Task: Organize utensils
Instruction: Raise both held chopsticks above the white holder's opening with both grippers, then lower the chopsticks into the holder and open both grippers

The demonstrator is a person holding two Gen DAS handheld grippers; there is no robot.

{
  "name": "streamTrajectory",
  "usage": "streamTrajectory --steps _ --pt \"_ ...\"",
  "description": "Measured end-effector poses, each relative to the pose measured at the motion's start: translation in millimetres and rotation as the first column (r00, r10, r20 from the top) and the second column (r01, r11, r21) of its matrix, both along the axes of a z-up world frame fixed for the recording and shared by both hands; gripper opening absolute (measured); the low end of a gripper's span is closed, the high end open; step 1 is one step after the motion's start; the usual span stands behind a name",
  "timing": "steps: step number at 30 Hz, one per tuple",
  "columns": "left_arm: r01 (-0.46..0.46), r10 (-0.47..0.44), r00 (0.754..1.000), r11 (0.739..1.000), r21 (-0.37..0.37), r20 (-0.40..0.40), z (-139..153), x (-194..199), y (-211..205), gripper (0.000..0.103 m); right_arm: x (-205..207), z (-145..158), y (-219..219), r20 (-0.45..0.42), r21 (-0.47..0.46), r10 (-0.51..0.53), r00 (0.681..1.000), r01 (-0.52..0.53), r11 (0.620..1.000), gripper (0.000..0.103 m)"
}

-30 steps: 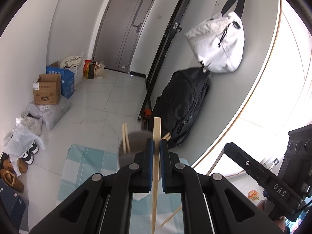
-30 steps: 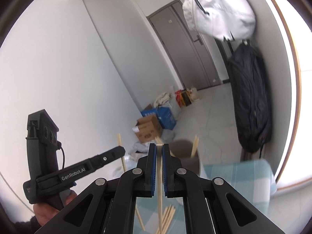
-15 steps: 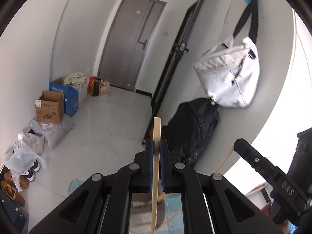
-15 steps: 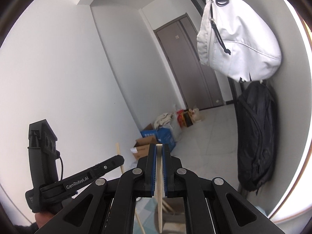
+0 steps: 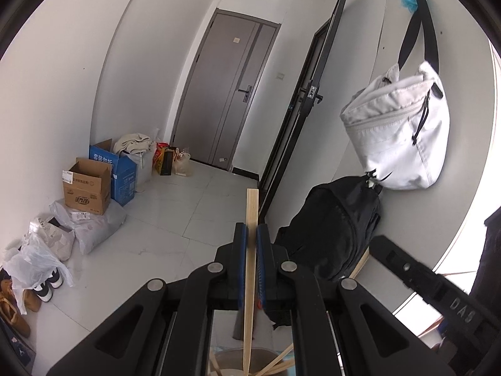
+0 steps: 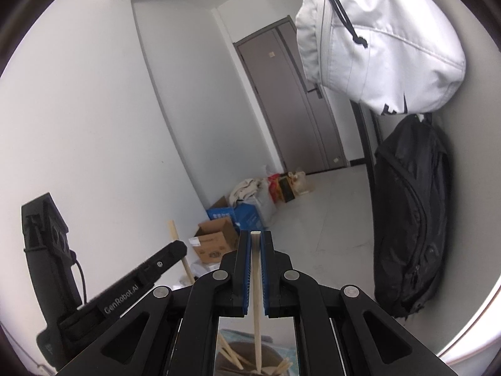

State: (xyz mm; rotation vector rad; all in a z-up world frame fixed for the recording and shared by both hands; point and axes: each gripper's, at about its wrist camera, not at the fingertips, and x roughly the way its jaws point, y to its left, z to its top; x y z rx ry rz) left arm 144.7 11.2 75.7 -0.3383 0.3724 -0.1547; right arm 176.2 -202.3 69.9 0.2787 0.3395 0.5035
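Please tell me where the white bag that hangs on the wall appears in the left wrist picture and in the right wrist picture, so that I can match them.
Left wrist view: the white bag hangs at the upper right, from a black strap.
Right wrist view: the white bag fills the top right, cut by the upper edge.
Shared landmark: the black backpack just below the bag in both views.

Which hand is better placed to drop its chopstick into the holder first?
Right, marginally: its chopstick tip hangs inside the holder. The left chopstick points nearer the holder's rim.
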Motion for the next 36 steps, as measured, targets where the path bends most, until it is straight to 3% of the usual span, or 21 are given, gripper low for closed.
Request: streamTrajectory --steps 10,12,19,26,28,30,32,35,36 --pt "0.073 -0.074 0.997 0.997 0.032 0.009 -14.6 2.8 -9.0 0.003 7.1 -22.1 11.3 -0.005 -0.043 0.007 1.0 -0.007 0.999 0.005" --pt "0.139 -0.14 0.99 0.989 0.039 0.003 -18.6 2.4 -10.8 0.003 5.4 -25.7 10.8 -0.015 -0.046 0.01 1.0 -0.011 0.999 0.005" --pt "0.247 -0.246 0.969 0.962 0.113 -0.021 -25.3 -11.5 -16.1 0.003 -3.8 -41.4 9.6 -0.065 -0.079 0.05 0.997 -0.056 0.995 0.005" --pt "0.364 -0.358 0.929 0.93 0.059 -0.088 -17.8 -17.3 -14.7 0.004 -14.3 -57.2 9.4 -0.126 -0.08 0.103 0.987 -0.113 0.99 0.008" --pt "0.372 -0.366 0.924 0.927 0.043 -0.113 -14.6 -19.3 -13.4 0.011 -17.6 -60.4 4.7 -0.149 -0.06 0.102 0.984 -0.112 0.992 0.008" --pt "0.359 -0.353 0.928 0.933 0.031 -0.122 -11.6 -23.9 -10.6 0.023 -21.9 -61.4 -0.9 -0.171 -0.042 0.093 0.981 -0.101 0.994 0.014" --pt "0.337 -0.333 0.937 0.941 0.021 -0.108 -6.2 -30.4 -8.2 0.023 -26.5 -60.8 -7.2 -0.181 -0.036 0.071 0.981 -0.079 0.996 0.036" --pt "0.323 -0.321 0.94 0.947 -0.001 -0.113 -0.1 -41.2 -8.6 0.026 -40.1 -53.8 -13.7 -0.171 -0.031 0.06 0.983 -0.066 0.997 0.037" --pt "0.314 -0.312 0.944 0.949 0.004 -0.112 1.6 -45.6 -9.8 0.035 -43.7 -51.2 -14.5 -0.167 -0.03 0.057 0.984 -0.063 0.998 0.04"
